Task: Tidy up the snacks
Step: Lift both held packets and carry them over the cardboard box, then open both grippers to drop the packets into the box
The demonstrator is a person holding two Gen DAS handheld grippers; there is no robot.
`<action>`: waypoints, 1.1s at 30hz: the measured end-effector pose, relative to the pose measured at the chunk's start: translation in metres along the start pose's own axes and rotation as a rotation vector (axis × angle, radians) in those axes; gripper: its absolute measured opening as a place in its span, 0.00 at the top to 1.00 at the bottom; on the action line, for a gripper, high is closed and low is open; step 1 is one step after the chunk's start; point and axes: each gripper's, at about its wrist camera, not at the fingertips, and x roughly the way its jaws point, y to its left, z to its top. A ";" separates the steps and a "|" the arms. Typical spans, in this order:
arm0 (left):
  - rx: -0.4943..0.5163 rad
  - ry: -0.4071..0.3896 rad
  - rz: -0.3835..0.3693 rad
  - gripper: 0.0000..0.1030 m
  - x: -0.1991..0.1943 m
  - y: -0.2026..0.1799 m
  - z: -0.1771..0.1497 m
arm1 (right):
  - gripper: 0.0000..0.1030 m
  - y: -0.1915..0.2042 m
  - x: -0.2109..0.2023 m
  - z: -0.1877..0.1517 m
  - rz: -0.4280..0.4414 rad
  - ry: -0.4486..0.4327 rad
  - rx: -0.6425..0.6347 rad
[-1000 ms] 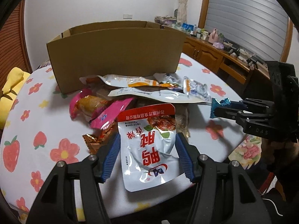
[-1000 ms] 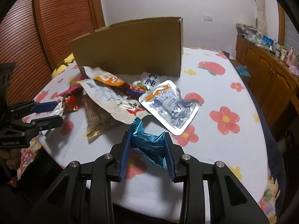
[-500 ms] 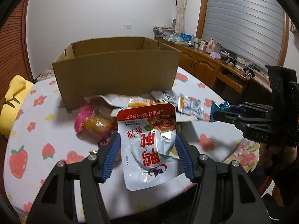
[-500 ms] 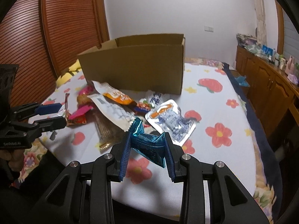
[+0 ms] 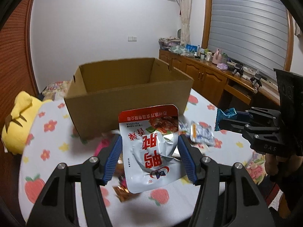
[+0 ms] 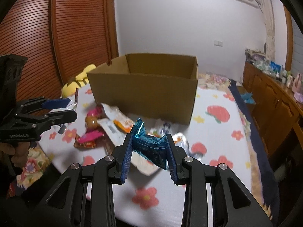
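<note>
Above the table's [image 6: 217, 132] near edge, facing the cardboard box [image 5: 130, 102] – left gripper [image 5: 149, 147] clamps red-white pouch [image 5: 151, 147], right gripper [image 6: 149, 149] pinches blue wrapper [image 6: 149, 145] (other snacks below, blurred).

A lived-in room of a home: a round table [image 5: 47, 132] under a cloth printed with flowers and strawberries, a long wooden sideboard [image 5: 208, 75] with panelled doors and a cluttered top along the shuttered window [image 5: 250, 28], a slatted wooden door [image 6: 75, 28], a curtain [image 5: 184, 9], a wall switch [image 5: 132, 38], and a yellow plush toy [image 5: 17, 124] at the table's far left edge
</note>
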 end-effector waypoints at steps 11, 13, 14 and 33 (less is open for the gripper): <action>-0.019 -0.069 0.029 0.42 0.018 0.025 0.053 | 0.68 0.009 0.026 0.063 0.076 -0.063 -0.069; -0.012 -0.071 0.043 0.42 0.024 0.030 0.062 | 0.68 0.010 0.032 0.076 0.087 -0.076 -0.079; -0.011 -0.072 0.049 0.42 0.027 0.032 0.066 | 0.68 0.010 0.034 0.081 0.085 -0.082 -0.087; -0.017 -0.014 0.101 0.41 0.083 0.069 0.109 | 0.52 -0.041 0.121 0.112 0.025 0.043 -0.021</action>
